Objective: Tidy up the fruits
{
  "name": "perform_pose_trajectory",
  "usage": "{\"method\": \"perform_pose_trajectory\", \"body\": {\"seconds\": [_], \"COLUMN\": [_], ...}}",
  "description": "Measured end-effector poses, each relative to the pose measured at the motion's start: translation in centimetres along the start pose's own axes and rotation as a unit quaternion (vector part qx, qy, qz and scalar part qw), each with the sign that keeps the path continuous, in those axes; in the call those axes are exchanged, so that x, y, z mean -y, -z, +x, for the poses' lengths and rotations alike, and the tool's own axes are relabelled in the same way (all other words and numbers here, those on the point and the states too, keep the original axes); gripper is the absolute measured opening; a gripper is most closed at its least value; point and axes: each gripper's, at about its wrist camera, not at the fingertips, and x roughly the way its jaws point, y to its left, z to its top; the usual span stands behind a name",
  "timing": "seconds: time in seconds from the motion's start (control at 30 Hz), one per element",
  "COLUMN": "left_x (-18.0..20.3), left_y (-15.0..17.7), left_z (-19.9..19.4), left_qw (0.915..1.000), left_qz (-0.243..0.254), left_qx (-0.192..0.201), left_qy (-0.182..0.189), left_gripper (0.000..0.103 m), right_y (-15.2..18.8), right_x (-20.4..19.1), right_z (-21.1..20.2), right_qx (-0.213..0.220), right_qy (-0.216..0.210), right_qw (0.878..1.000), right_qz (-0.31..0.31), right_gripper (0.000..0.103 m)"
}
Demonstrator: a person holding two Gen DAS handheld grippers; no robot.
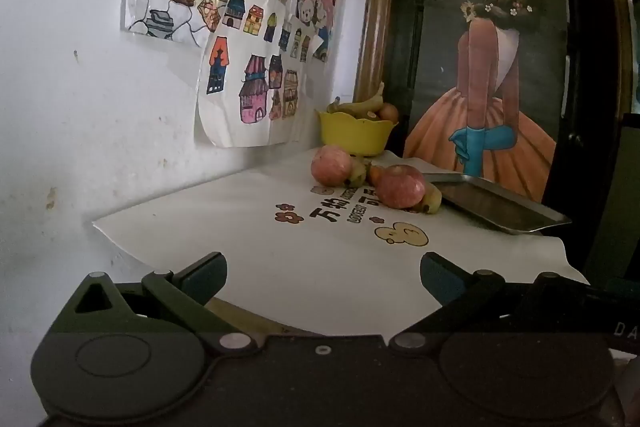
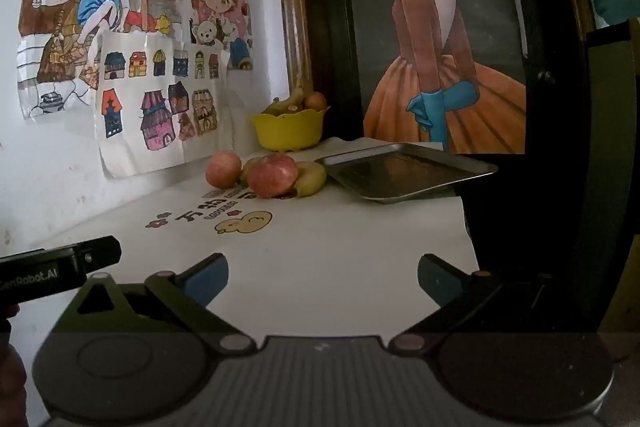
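Lying on the white printed sheet, two red apples sit touching a yellowish pear or banana, just beside the empty metal tray. Behind them a yellow bowl holds a banana and more fruit against the wall. Both the left gripper and the right gripper hover well short of the fruit, jaws spread wide, holding nothing. Lettering "enRobot.AI" shows on the left gripper's side; the sheet's Chinese characters begin "万物".

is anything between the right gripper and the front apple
Nothing visible does. The right gripper is open, and only bare white table cover lies between it and the front apple.
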Motion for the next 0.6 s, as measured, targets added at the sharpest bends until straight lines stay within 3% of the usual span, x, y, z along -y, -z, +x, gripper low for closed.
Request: {"method": "perform_pose_trajectory", "body": {"seconds": [0.6], "left_x": [0.0], "left_y": [0.0], "left_z": [0.0], "left_qw": [1.0], "left_qz": [0.0], "left_qx": [-0.001], "left_qy": [0.0], "left_gripper": [0.102], "right_y": [0.08], "right_x": [-0.03], "right_z": [-0.06], "right_qx": [-0.005], "right_qy": [-0.001], "right_qw": [1.0], "right_qz": [0.001], "right_gripper": [0.103]}}
